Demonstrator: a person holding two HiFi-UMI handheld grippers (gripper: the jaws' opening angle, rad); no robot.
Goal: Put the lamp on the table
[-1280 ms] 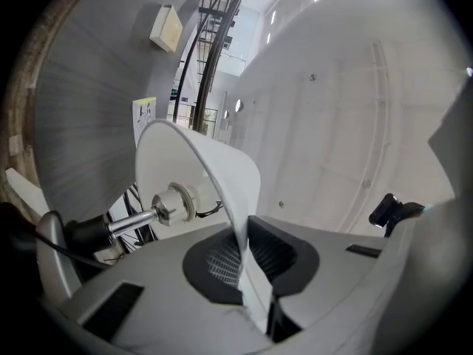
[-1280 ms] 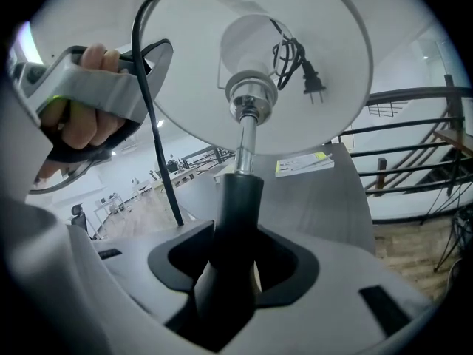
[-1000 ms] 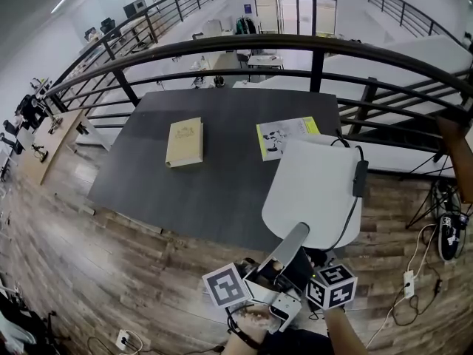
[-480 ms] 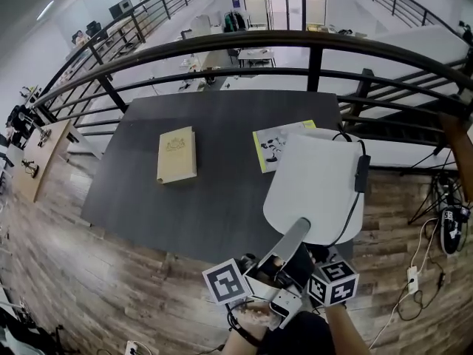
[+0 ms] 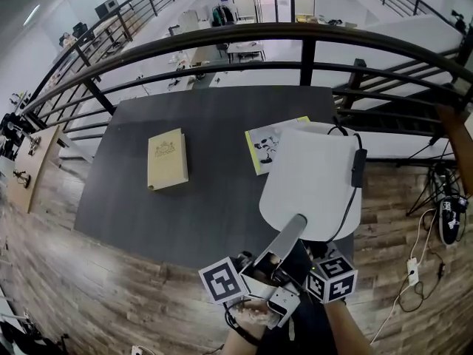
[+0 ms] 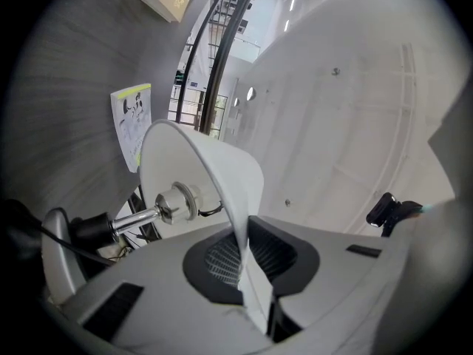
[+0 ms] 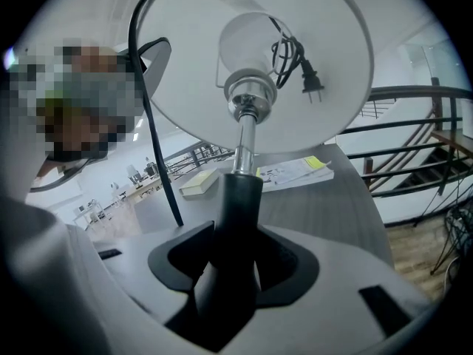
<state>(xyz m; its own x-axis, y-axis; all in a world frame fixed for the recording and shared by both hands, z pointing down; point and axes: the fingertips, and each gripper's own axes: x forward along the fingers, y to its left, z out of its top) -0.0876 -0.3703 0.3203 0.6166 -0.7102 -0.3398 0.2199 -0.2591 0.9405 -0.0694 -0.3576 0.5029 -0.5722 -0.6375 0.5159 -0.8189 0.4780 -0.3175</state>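
The lamp (image 5: pixel 310 180) is white-shaded with a black stem, the table (image 5: pixel 214 198) dark grey, the book (image 5: pixel 166 158) cream.

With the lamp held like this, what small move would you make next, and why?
I would probably carry the white-shaded lamp forward over the dark grey table. The right tongs are shut on its black stem and the left tongs on the shade's rim, both short of the near edge; bare tabletop lies beside the tan book.

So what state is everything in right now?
Lamp: held in the air, tilted, unplugged.
Left gripper: shut on the shade.
Right gripper: shut on the stem.
Book: closed, flat on the table.
Booklet: flat, partly behind the shade.
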